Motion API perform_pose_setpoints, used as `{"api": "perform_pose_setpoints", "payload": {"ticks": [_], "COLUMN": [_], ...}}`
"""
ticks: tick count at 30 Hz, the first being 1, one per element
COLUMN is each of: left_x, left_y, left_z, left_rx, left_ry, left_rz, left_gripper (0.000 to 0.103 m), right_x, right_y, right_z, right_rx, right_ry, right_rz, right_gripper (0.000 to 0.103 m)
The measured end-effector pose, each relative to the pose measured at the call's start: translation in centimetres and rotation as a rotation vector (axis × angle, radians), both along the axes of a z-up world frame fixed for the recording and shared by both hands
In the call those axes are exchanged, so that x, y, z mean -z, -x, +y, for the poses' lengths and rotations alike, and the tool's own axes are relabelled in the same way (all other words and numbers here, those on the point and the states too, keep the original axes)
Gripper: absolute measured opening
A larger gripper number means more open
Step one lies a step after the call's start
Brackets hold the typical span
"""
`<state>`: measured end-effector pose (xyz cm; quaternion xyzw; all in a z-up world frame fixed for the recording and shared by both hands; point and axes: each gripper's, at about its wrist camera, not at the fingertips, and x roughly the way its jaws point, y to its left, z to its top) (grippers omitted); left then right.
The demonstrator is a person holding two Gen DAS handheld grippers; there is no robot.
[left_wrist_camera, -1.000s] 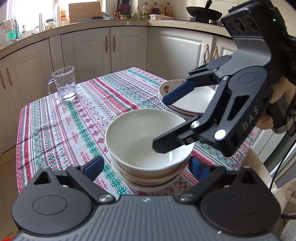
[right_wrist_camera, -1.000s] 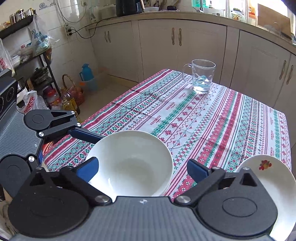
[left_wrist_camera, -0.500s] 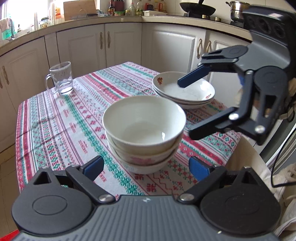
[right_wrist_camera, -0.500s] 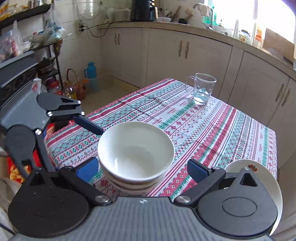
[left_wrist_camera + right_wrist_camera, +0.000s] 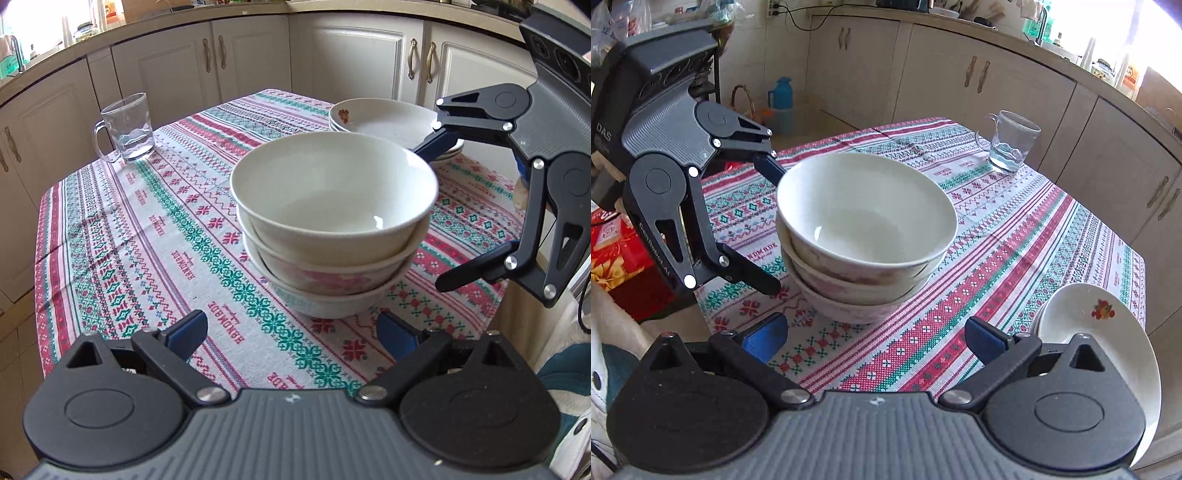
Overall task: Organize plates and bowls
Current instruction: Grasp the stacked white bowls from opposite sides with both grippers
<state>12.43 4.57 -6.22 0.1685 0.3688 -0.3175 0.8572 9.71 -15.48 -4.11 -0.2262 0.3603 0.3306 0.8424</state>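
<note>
Three bowls (image 5: 332, 221) sit stacked on the patterned cloth (image 5: 147, 229). Both grippers, left (image 5: 291, 332) and right (image 5: 875, 332), gape wide, holding nothing

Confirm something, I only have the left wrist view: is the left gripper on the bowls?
Observer: No. Seen from the right wrist, the left gripper is open beside the stack of bowls. Its lower finger ends short of the bottom bowl.
Operator: Right gripper looks like it's on the plates.
Observer: It isn't. The right gripper is open, and the plates lie off to the right of its fingers, with a gap.
Operator: Anything down low past the table on the left side?
Observer: A red box sits low beside the table, behind the left gripper.
</note>
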Motion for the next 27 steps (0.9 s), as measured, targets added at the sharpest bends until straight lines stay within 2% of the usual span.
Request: {"api": "perform_pose_setpoints", "payload": {"ticks": [5,17,27], "left_x": [0.2,0.1,0.0], "left_y": [-0.9,-2.8,-4.2], "left_z": [-0.1,-0.3,-0.5], "left_rx": [0.049,0.282,0.406], "left_ry": [0.008,0.000,0.016], "left_rz": [-0.001,0.007,0.039], "left_gripper": [0.097,0.095,0.089], "right_x": [0.8,1.0,1.0], "right_y": [-0.7,-2.7,-4.5], "right_z": [0.4,1.2,1.6], "right_rx": [-0.034,-0.177,-0.253], "right_ry": [0.009,-0.011,-0.024], "right_rz": [0.008,0.036,0.089], "right_gripper": [0.103,0.101,0.093]}}
